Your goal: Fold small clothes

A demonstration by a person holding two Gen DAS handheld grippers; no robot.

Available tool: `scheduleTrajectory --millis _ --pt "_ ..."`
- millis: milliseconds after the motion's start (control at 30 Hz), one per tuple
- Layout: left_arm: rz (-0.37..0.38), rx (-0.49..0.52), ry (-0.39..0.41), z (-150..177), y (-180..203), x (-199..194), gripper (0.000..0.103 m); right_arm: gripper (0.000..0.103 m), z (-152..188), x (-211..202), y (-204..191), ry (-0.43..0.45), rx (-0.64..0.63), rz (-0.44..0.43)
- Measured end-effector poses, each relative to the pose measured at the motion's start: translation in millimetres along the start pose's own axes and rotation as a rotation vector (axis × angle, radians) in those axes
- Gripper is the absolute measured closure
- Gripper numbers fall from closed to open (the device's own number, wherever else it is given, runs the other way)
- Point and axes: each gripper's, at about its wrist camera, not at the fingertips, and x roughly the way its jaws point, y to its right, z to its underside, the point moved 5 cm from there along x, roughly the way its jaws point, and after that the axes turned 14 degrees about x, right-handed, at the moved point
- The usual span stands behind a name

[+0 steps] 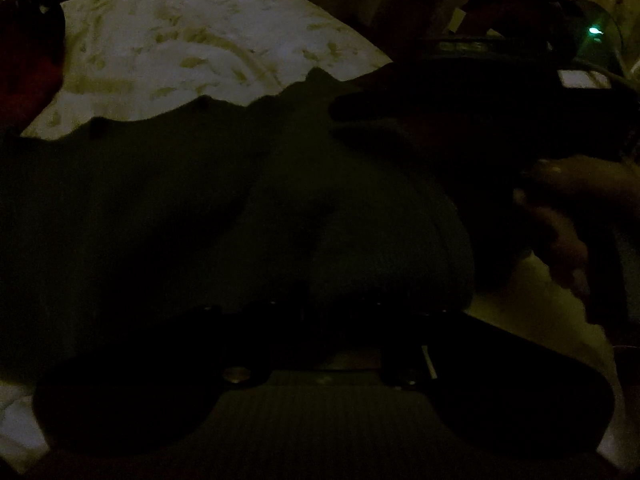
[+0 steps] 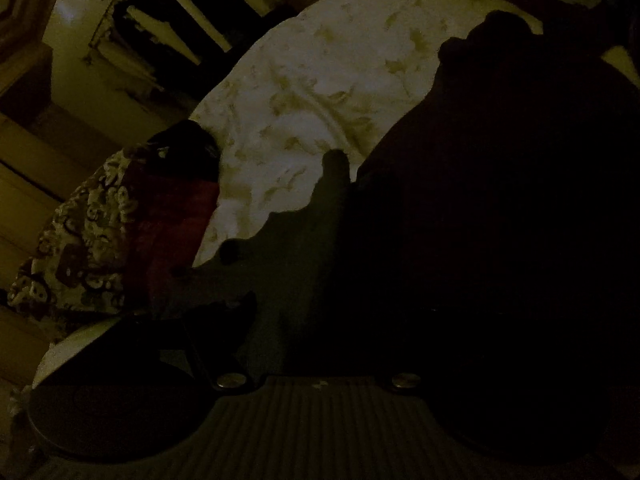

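A heap of patterned and red clothes (image 2: 100, 240) lies at the left edge of the bed (image 2: 304, 92), whose pale sheet bears a faint leafy print; wooden furniture stands beyond in a very dim room. The dark garment (image 1: 200, 208), soft with a wavy far hem, is spread across the near part of the bed and fills both views. It hides the fingers of the left gripper (image 1: 320, 308), so I cannot tell their grip. The right gripper (image 1: 360, 110) reaches over the garment's far hem, its fingers lost in shadow; a hand (image 1: 568, 216) holds its handle
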Motion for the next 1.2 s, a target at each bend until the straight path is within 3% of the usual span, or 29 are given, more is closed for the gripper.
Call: scheduleTrajectory --millis 67,167,233,333,533,633,700,767,800,833,967,1200 --pt "0.004 -0.001 -0.001 1 -1 0 0.086 0.0 -2 5 1 -0.002 0.012 -0.011" --pt "0.004 -0.002 0.001 -1 -1 -1 0.086 0.014 -2 12 -1 -0.008 0.0 -0.016" --pt "0.002 -0.003 0.002 -1 0 -1 0.086 0.051 0 17 0 -0.036 -0.01 -0.006" --pt "0.005 -0.007 0.006 -1 -1 -2 0.086 0.061 2 17 -2 -0.026 0.009 -0.022" --pt "0.001 -0.049 0.062 -1 -22 -33 0.086 0.064 6 11 -32 -0.029 0.058 -0.11" --pt "-0.006 -0.111 0.105 2 -54 -60 0.086 0.065 11 16 -66 -0.04 0.056 -0.165" --pt "-0.052 -0.141 0.121 6 -79 -77 0.086 0.066 16 25 -92 -0.049 0.037 -0.192" --pt "-0.112 -0.172 0.13 11 -103 -90 0.086 0.08 22 37 -117 -0.06 0.032 -0.224" --pt "-0.131 -0.188 0.131 14 -114 -96 0.086 0.094 26 44 -130 -0.069 0.035 -0.252" --pt "-0.138 -0.206 0.134 17 -123 -101 0.086 0.094 30 53 -143 -0.088 0.04 -0.281" --pt "-0.176 -0.253 0.146 26 -150 -112 0.086 0.093 48 88 -183 -0.097 -0.065 -0.203" --pt "-0.176 -0.229 0.114 30 -152 -102 0.085 0.094 58 109 -179 -0.097 -0.094 -0.168"
